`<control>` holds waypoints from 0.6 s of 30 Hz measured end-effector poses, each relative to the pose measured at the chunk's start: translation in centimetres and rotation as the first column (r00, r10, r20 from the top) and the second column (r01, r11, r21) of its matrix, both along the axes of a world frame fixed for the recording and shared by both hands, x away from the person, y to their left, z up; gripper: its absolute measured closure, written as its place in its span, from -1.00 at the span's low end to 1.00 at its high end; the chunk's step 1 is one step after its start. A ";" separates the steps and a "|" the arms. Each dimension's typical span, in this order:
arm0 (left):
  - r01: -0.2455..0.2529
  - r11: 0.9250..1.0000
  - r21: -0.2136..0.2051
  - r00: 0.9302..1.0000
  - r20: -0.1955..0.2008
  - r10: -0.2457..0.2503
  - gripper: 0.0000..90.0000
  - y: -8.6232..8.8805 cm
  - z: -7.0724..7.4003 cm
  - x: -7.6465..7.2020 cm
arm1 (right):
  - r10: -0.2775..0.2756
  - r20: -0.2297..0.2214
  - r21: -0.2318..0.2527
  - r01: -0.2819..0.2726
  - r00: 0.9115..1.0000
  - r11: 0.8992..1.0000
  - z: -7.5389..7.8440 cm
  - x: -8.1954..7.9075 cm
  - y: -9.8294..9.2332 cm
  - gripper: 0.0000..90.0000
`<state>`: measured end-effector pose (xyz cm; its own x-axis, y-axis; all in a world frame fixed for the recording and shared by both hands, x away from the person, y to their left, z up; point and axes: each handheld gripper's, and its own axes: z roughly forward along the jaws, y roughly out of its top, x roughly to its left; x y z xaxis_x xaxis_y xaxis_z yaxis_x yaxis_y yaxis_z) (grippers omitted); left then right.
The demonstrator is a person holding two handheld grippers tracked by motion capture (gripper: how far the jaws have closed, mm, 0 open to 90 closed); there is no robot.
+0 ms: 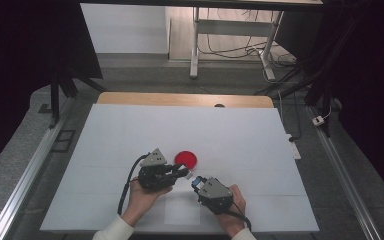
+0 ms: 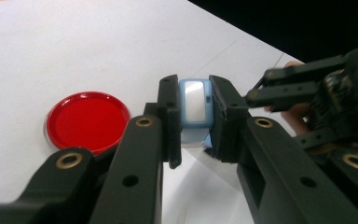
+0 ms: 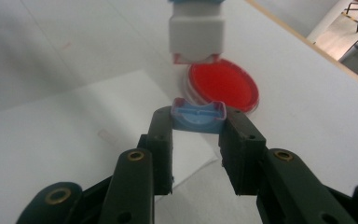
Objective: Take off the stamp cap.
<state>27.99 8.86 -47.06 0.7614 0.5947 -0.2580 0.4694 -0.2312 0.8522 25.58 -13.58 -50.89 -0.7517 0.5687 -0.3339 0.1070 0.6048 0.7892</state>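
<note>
My left gripper (image 1: 184, 173) (image 2: 194, 116) is shut on a small white and light-blue block (image 2: 195, 105) (image 3: 197, 32) (image 1: 185, 174), held just above the white table sheet (image 1: 130, 135). My right gripper (image 1: 196, 182) (image 3: 198, 122) is shut on a small blue cap (image 3: 198, 116) (image 1: 196, 183). The cap sits just short of the block's end, apart from it. A round red lidded dish (image 1: 186, 159) (image 2: 87, 122) (image 3: 223, 86) lies flat on the sheet just beyond both gripper tips. The two grippers point toward each other.
The white sheet covers most of the wooden table (image 1: 185, 99). Metal rails (image 1: 25, 175) run along both sides. A desk frame with cables (image 1: 230, 45) stands on the floor beyond the table's far edge.
</note>
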 end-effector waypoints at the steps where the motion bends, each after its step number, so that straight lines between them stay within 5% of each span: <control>1: 0.004 1.000 0.002 1.000 0.000 -0.004 0.68 -0.1 0.0 0.0 | 0.006 0.004 0.001 -0.006 1.000 1.000 0.2 0.0 0.0 0.45; 18: 0.013 1.000 0.002 1.000 -0.002 -0.013 0.68 -0.2 0.0 -0.1 | -0.035 -0.036 0.066 0.037 0.999 0.997 0.4 1.1 -3.4 0.45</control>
